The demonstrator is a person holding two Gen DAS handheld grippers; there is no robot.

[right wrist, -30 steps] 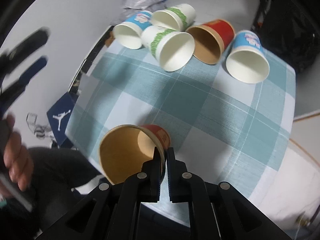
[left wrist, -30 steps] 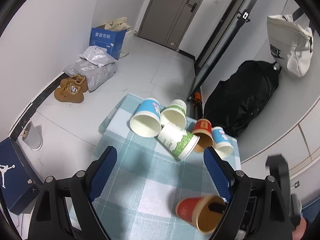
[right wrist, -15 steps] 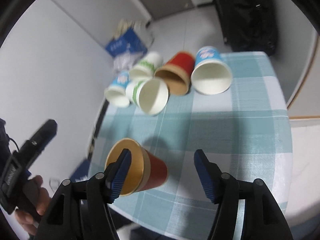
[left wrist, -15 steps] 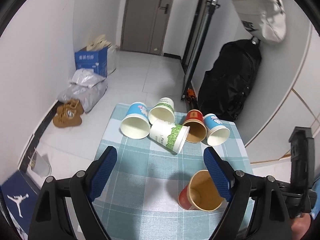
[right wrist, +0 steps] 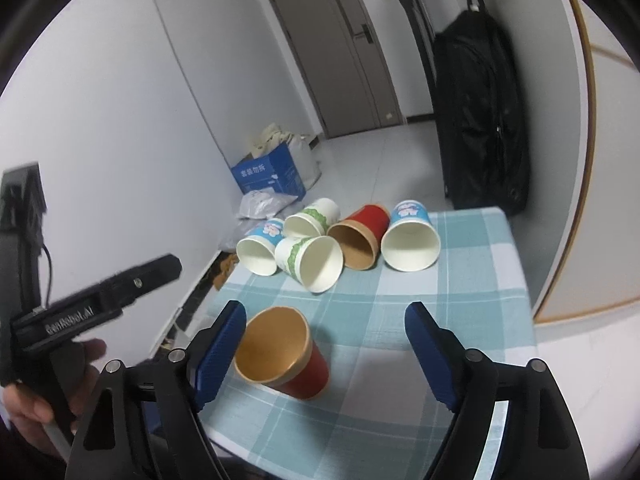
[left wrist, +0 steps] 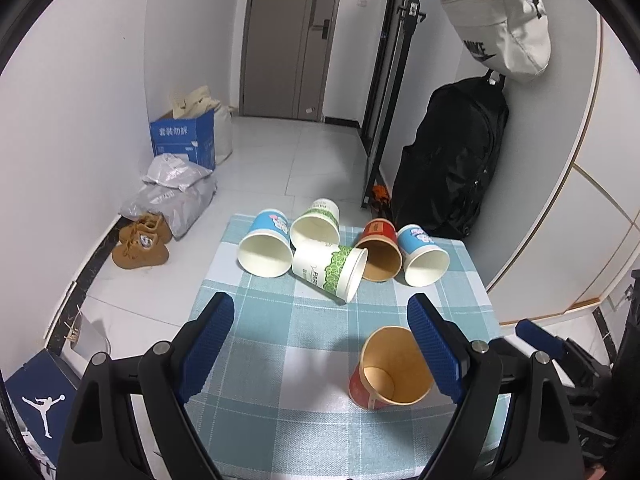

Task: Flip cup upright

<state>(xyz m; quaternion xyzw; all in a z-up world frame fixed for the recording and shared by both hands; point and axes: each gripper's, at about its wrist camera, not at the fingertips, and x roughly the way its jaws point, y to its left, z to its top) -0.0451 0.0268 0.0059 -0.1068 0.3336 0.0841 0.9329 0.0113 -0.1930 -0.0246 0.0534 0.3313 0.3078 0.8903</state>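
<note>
A red paper cup with a brown inside stands upright near the front of the small table with the teal checked cloth; it also shows in the right wrist view. Several more paper cups lie on their sides at the table's far edge: two blue-and-white, two green-and-white and one red. My left gripper is open and empty above the table's front. My right gripper is open and empty, its left finger beside the upright cup.
A black backpack leans on the wall behind the table, a white Nike bag hangs above it. On the floor to the left are brown shoes, grey parcels, a blue box and a Jordan shoebox.
My right gripper let go of the near red cup, opened wide and drew back. The cup went from lying on its side to standing upright. The left gripper rose and stayed open.
</note>
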